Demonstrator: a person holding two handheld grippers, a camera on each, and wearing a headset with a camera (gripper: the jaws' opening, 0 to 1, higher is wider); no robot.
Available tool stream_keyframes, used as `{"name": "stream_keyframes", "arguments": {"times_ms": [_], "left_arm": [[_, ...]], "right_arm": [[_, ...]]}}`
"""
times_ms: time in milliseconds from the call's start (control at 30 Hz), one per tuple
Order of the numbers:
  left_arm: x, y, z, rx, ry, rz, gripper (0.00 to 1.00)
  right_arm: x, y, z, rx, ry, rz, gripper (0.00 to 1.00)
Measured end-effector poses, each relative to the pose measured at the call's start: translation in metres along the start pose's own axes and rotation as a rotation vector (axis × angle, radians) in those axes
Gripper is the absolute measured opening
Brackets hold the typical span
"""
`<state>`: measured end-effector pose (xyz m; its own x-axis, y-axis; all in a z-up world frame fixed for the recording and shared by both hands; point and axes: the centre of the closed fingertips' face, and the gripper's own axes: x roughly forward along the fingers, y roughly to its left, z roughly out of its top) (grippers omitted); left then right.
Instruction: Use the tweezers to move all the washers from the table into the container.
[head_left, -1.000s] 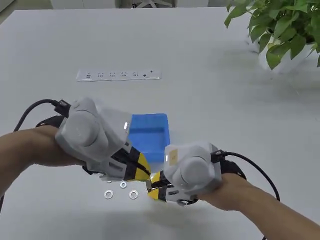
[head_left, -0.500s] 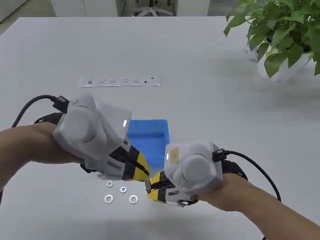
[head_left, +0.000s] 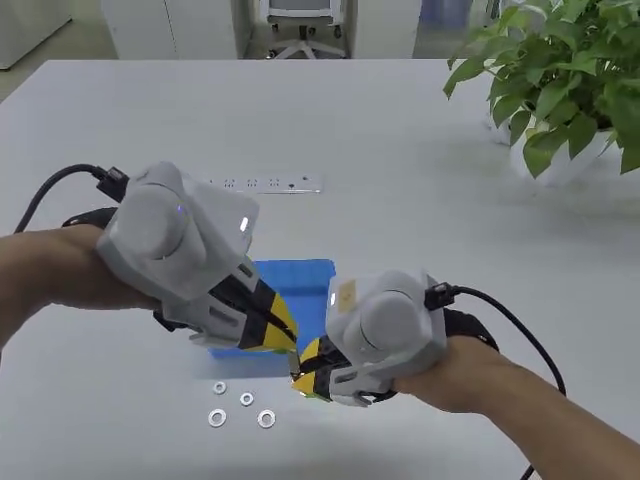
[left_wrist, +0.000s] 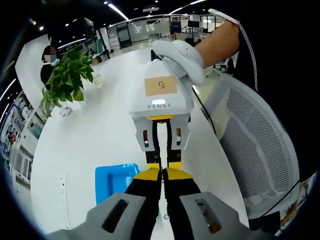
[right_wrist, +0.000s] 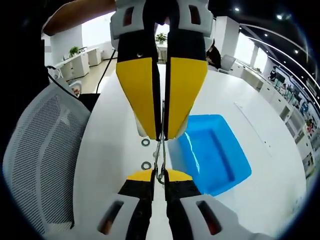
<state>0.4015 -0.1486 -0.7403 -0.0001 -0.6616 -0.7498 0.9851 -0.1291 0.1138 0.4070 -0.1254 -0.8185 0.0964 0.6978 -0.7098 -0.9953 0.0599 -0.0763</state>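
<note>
Tweezers pinched between two claws, over the worktop (head_left: 420, 200).
One blue container (right_wrist: 212, 152), the floor that shows is bare blue. Four washers (head_left: 247, 399) lie loose on the worktop just beside its near edge. One pair of tweezers (right_wrist: 160, 150): left claw (left_wrist: 161, 172) squeezed narrow on the upper part, right claw (right_wrist: 159, 176) pinched tight on the lower end, tip to tip.

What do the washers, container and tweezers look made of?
Washers: metal, likely steel, going by the silvery rings with a bright sheen.
Container: seemingly plastic. It is a uniform saturated blue with glossy highlights and rounded moulded walls.
Tweezers: probably metal. They show as thin silvery strips, too slim to judge the finish.
</note>
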Motion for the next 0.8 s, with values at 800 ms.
{"name": "stream_keyframes", "arguments": {"times_ms": [800], "left_arm": [[-0.022, 0.043, -0.001, 0.022, 0.008, 0.063, 0.06]], "right_arm": [[-0.003, -0.049, 0.021, -0.042, -0.017, -0.021, 0.09]]}}
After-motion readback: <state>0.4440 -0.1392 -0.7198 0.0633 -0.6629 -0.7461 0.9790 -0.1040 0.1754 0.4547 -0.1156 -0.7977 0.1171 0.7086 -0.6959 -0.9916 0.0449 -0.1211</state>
